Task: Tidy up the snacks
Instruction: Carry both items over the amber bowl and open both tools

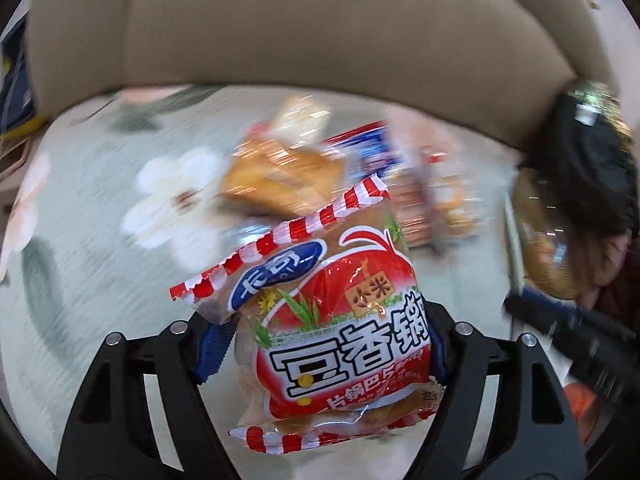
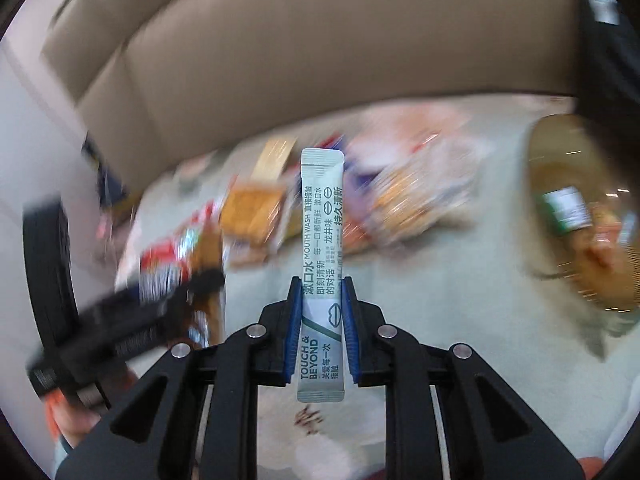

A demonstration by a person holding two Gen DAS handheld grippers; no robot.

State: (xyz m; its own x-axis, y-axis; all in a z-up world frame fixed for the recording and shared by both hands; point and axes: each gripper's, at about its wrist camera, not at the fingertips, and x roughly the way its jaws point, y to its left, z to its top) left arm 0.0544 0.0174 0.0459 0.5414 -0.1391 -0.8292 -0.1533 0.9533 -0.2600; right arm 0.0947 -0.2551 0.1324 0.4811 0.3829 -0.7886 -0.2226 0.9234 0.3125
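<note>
L gripper (image 1: 320,344) has its jaws clamped on a red snack packet (image 1: 340,320) w/ red-and-white striped ends, held off the surface; its blue pads (image 1: 212,348) show at the packet's left side, the right pad mostly hidden behind the wrapper; packet's lower end covers the gap btwn the fingers. R gripper (image 2: 322,312) has its jaws pressed on a slim mouthwash sachet (image 2: 322,248), upright along the fingers, top end sticking well past the tips, bottom end hanging below the pads.

Beyond both, a pile of snacks (image 2: 304,208) lies on a pale floral mat (image 1: 100,240); all badly motion-blurred, so wrappers can't be told apart, only orange, red and blue patches. Beige sofa (image 1: 320,32) runs behind the pile. At far right in the R view, a clear jar (image 2: 576,216) w/ a green label, cut off by the frame edge; contents unreadable. The other gripper shows as a dark smear at each view's edge.
</note>
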